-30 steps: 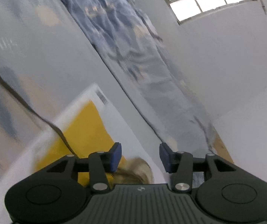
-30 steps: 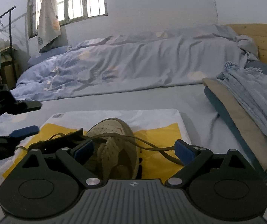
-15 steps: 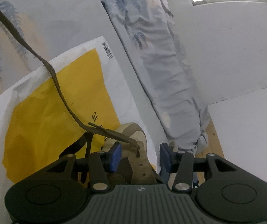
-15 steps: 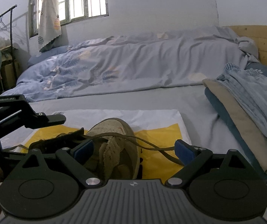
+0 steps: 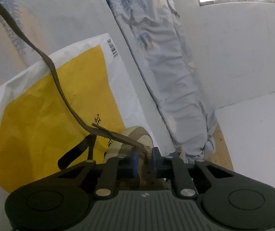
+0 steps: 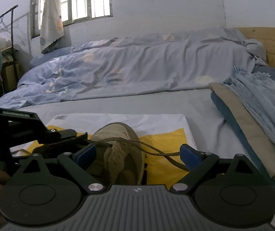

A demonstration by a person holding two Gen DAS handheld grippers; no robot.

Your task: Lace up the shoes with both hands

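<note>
The left gripper (image 5: 144,158) has come down and rolled from a blurred view of the bedding to the tan shoe (image 5: 135,140), and its jaws have just been closing, the blue pads now pinched on the brown lace (image 5: 58,84) where half a second ago they stood apart over the shoe. In the right wrist view it has pushed in from the left edge until its black fingers (image 6: 68,134) reach the lace beside the shoe's tongue (image 6: 116,154).

One shoe (image 6: 122,150), one yellow-white bag (image 6: 168,132), two hand-held grippers.
</note>
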